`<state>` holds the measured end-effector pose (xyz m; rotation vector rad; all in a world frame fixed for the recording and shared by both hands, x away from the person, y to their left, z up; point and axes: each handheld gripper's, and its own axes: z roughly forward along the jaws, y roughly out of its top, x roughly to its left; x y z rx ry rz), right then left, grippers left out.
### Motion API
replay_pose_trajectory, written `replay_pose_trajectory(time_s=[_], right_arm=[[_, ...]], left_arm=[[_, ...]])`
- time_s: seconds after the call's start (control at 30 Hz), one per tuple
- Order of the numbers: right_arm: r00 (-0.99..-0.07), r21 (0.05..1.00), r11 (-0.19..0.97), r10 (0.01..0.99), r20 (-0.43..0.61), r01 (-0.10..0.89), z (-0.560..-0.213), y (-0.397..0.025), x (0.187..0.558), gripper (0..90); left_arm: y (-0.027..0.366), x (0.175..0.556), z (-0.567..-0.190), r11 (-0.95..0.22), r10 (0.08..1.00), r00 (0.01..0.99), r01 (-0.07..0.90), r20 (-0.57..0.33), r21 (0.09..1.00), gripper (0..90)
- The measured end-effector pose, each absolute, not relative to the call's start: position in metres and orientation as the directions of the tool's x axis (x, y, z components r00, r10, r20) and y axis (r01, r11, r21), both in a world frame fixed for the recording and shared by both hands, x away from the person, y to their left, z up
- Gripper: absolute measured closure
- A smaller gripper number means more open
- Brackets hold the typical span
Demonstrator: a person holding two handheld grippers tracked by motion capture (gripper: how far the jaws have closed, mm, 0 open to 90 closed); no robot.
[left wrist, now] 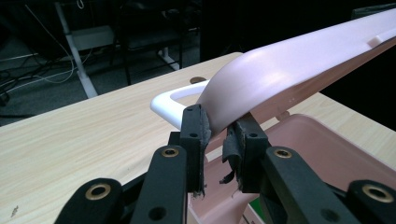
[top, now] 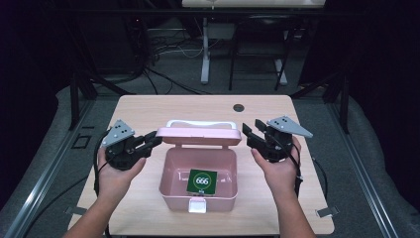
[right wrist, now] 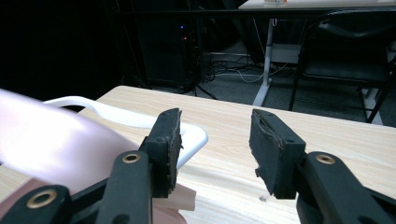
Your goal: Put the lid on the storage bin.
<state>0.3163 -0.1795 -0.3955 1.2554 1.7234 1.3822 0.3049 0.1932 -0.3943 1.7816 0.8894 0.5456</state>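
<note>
Gripping the left end of a raised pink plastic lid (top: 198, 135), the left gripper (top: 154, 142) holds open a pink plastic storage box (top: 171, 171) at the middle of a light wooden table (top: 148, 106) in the high view. The lid's long axis runs left to right across the table, its white handle (top: 200, 123) on the far side, pointing away from the person. A green card marked 666 (top: 202, 182) lies inside the box. The right gripper (top: 250, 132) hovers just off the lid's right end, apart from it.

From the left gripper view, the black jaws are nearly closed on the lid's (left wrist: 280, 74) corner edge, the worn pads (left wrist: 201, 135) pressing either side. The lid sweeps up and to the right above the box (left wrist: 317, 149), with the handle (left wrist: 170, 100) beyond.

From the right gripper view, the jaws stand wide apart and hold nothing. The lid (right wrist: 46, 140) sits blurred at left beside the left jaw, and the handle (right wrist: 140, 119) lies behind that jaw.
</note>
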Motion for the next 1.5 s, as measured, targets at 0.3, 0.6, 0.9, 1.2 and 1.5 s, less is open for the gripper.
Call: replay_pose_trajectory(time_s=[0.3, 0.6, 0.9, 1.2, 1.5], right_arm=[[-0.371, 0.954, 0.008, 0.922, 0.109, 0.3, -0.396, -0.182, 0.317, 49.3], [-0.368, 0.953, 0.008, 0.923, 0.11, 0.303, -0.396, -0.183, 0.318, 47.0], [-0.365, 0.952, 0.008, 0.924, 0.11, 0.306, -0.396, -0.184, 0.318, 46.6], [-0.368, 0.952, 0.012, 0.924, 0.107, 0.307, -0.399, -0.183, 0.319, 46.5], [-0.373, 0.95, 0.012, 0.921, 0.111, 0.311, -0.4, -0.183, 0.319, 46.1]], left_arm=[[0.195, 0.298, -0.395, -0.201, 0.771, 0.636, 0.308, -0.045, 0.93, 74.3], [0.198, 0.291, -0.398, -0.205, 0.767, 0.64, 0.308, -0.043, 0.929, 69.9], [0.201, 0.285, -0.4, -0.206, 0.762, 0.645, 0.309, -0.046, 0.928, 67.5], [0.205, 0.277, -0.401, -0.214, 0.761, 0.648, 0.308, -0.04, 0.927, 67.4], [0.207, 0.27, -0.407, -0.213, 0.754, 0.656, 0.305, -0.042, 0.928, 67.5]])
